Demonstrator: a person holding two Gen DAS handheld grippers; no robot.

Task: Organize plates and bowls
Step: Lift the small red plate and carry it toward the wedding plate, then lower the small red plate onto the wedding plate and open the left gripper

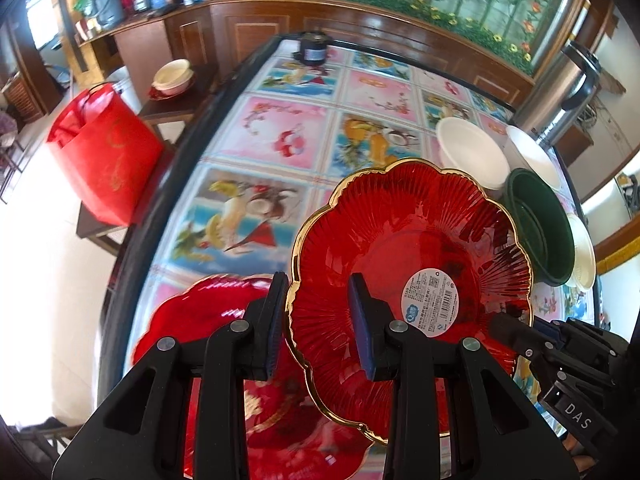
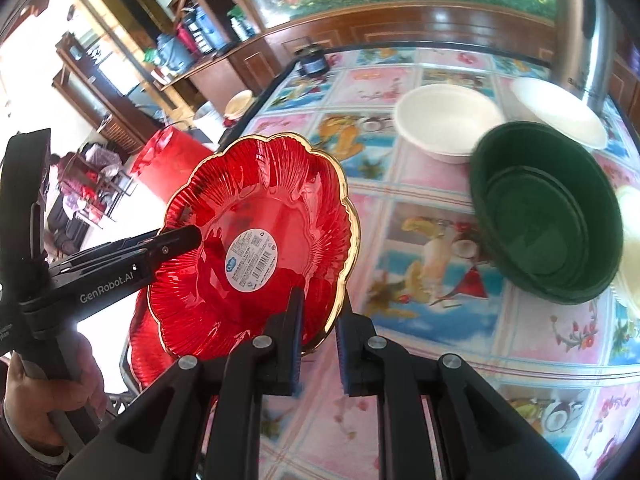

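Observation:
A red flower-shaped glass plate (image 1: 404, 264) with a gold rim and a round white label is tilted up above the table. Both grippers straddle its rim. My left gripper (image 1: 318, 320) has one finger on each side of the rim, with a gap still showing. My right gripper (image 2: 318, 332) stands the same way on the opposite edge of the plate (image 2: 256, 240). A second red plate (image 1: 208, 320) lies flat beneath it. A green bowl (image 2: 548, 216) and white bowls (image 2: 444, 120) stand to the right.
The table (image 2: 440, 360) has a fruit-patterned cloth. A dark jar (image 1: 314, 50) stands at its far end and a steel flask (image 1: 560, 92) at the right. A red bag (image 1: 104, 152) and a side table with bowls (image 1: 172, 76) stand left of the table.

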